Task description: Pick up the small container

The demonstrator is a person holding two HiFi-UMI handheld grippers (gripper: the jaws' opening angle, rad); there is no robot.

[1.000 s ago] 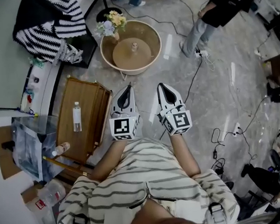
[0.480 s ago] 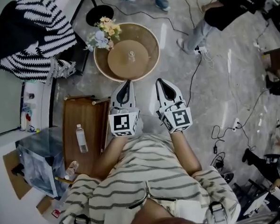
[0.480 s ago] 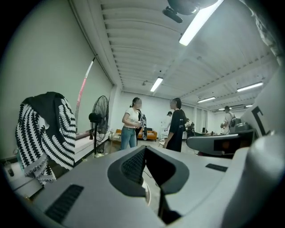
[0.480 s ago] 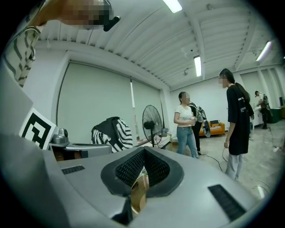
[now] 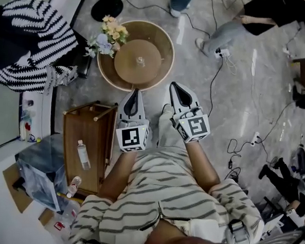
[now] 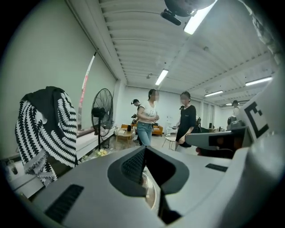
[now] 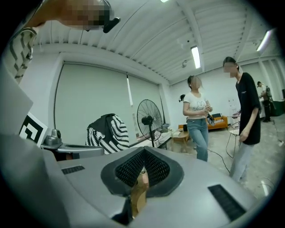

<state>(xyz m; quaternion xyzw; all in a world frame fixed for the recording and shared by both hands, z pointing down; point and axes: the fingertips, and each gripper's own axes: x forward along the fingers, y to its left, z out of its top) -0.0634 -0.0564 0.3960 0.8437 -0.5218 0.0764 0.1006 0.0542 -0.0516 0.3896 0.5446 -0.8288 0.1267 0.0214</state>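
Marble floor (image 5: 233,88), round table (image 5: 160,41) just ahead of left gripper (image 5: 134,92) and right gripper (image 5: 174,85), small container (image 5: 140,59) at its centre, both pressed together, empty.

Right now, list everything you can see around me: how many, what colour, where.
round table: one, tan, on the floor ahead of the tongs
small container: one, pale, at the table's centre
flowers: one bunch, yellow and blue, at the table's far left rim
striped garment: one, black and white, far left
side table: one, brown wood, left of the person
bottles: two, clear, one on the side table, one off its near corner
cables: several, black and white, floor at right
fan: one, black, near the garment
people: two, one in white, one in black, standing ahead
left tongs: one, white and black, shut, empty
right tongs: one, white and black, shut, empty
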